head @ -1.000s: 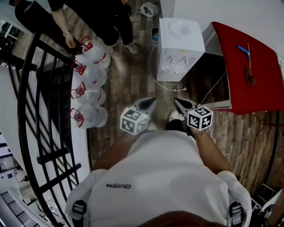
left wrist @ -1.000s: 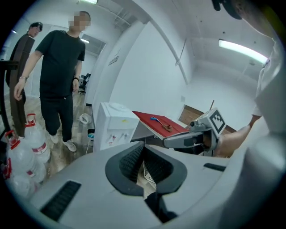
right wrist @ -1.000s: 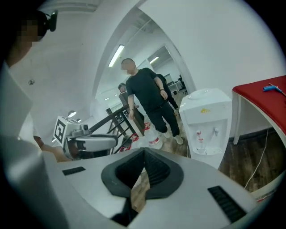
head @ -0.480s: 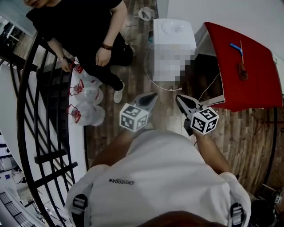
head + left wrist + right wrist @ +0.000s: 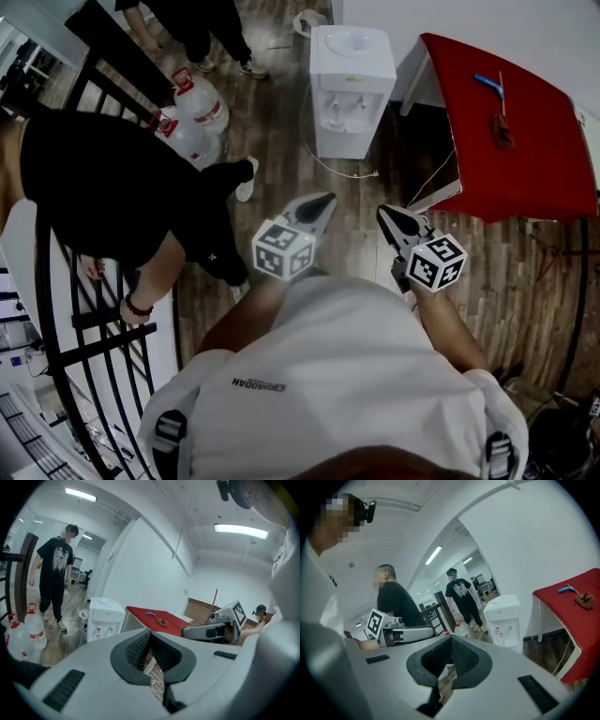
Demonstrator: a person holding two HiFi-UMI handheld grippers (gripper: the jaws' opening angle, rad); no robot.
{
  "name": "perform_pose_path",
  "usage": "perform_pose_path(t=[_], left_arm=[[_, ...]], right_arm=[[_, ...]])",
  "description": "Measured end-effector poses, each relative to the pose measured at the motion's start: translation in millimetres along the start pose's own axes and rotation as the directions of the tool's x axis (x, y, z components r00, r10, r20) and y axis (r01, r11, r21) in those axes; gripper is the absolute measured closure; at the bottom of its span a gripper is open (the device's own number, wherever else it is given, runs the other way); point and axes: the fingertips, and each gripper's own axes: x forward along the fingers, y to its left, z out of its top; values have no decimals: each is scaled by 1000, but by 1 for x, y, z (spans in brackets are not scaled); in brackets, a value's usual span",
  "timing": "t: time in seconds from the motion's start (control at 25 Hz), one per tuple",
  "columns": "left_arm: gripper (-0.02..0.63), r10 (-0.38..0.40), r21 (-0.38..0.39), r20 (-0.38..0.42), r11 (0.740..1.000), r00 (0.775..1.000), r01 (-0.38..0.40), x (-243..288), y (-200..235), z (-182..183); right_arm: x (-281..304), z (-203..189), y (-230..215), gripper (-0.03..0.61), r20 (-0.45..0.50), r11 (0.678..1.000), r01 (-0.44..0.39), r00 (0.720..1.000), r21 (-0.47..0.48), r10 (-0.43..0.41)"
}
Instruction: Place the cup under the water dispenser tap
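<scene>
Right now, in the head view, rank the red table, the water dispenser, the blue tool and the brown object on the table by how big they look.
1. red table, by far the largest
2. water dispenser
3. blue tool and brown object: both tiny and too alike to rank

Left tool (image 5: 326, 200) and right tool (image 5: 383, 212) forward, jaws seemingly together.

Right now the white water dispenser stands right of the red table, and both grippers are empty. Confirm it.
No: the water dispenser stands left of the red table, as the head view shows. The left gripper and right gripper are indeed empty.
</scene>
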Motion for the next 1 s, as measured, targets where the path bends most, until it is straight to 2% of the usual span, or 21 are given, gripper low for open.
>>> perform_pose_path(t=[0.28, 0.56, 1.0], left_arm=[[617, 28, -14, 4, 1000, 1000, -27, -13, -51, -22], [617, 63, 2, -17, 998, 998, -63, -30, -70, -45], [617, 97, -7, -15, 995, 995, -97, -29, -89, -57]], right_arm=[[-46, -40, 8, 557, -59, 994, 5, 998, -112, -12], [-71, -63, 19, 557, -62, 995, -19, 998, -102, 13], [-88, -67, 16, 557, -62, 993, -35, 998, -109, 28]])
